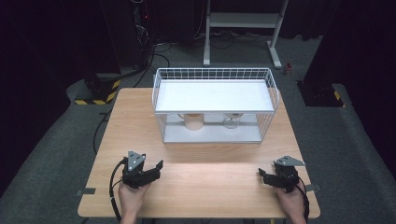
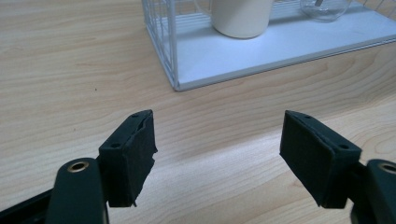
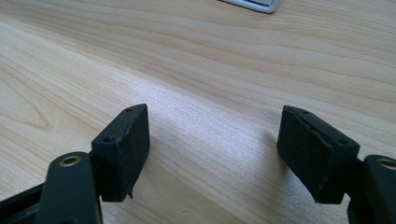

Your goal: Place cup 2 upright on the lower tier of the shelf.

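On the light wooden surface [image 1: 201, 182] stands one white wire rack [image 1: 215, 105] with a flat white top shelf and a white bottom tray, set toward the far edge. Two things sit on its lower level, and both are half hidden under the top shelf in the high view: a cream ceramic mug [image 1: 194, 121] at the left and a clear glass vessel [image 1: 232, 122] to its right, apart from each other. In the left gripper view the mug [image 2: 242, 17] is cut off by the top edge, so just its lower body shows, and of the glass vessel [image 2: 325, 9] only the rounded base is visible; what kind of vessel it is cannot be made out.

There are two hand-held grippers, one in each of the person's hands, both near the front edge and well apart from the rack. The left hand-held gripper [image 1: 159, 167] rests at the front left, angled toward the rack; its jaws stand apart with bare wood between them, grasping nothing [image 2: 217, 147]. The right hand-held gripper [image 1: 261, 173] sits at the front right, jaws likewise released and empty [image 3: 212, 140]. In the right gripper view just one corner of the rack's tray [image 3: 254, 4] shows at the top edge.
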The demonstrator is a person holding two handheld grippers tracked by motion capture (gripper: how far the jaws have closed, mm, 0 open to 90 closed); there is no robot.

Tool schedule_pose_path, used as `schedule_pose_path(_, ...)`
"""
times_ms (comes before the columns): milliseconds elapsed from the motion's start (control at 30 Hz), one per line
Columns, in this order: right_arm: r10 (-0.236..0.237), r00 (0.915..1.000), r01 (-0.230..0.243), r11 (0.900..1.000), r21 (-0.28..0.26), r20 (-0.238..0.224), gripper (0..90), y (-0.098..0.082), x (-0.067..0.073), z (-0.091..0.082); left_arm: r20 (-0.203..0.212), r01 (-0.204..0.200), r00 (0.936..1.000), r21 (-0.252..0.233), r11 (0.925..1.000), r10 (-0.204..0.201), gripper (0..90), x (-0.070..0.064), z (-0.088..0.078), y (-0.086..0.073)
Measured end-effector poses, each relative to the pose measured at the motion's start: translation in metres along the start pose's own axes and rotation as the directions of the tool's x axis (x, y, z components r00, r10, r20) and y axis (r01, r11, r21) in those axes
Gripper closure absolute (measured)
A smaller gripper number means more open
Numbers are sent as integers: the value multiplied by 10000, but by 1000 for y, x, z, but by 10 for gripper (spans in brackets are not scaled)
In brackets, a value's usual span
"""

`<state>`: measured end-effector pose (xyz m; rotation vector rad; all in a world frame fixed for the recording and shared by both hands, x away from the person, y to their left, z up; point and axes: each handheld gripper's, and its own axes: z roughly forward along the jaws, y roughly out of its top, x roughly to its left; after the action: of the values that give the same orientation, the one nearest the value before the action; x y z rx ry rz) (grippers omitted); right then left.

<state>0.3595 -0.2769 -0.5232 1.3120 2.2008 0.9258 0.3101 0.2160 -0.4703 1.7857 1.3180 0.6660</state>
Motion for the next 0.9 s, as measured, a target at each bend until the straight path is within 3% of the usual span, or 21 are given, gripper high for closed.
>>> schedule_pose_path(900, 32, 10000, -32, 10000, 7, 16, 255, 0, 0, 0, -460, 216, 9988, 862, 9960, -177, 263, 10, 17, -27)
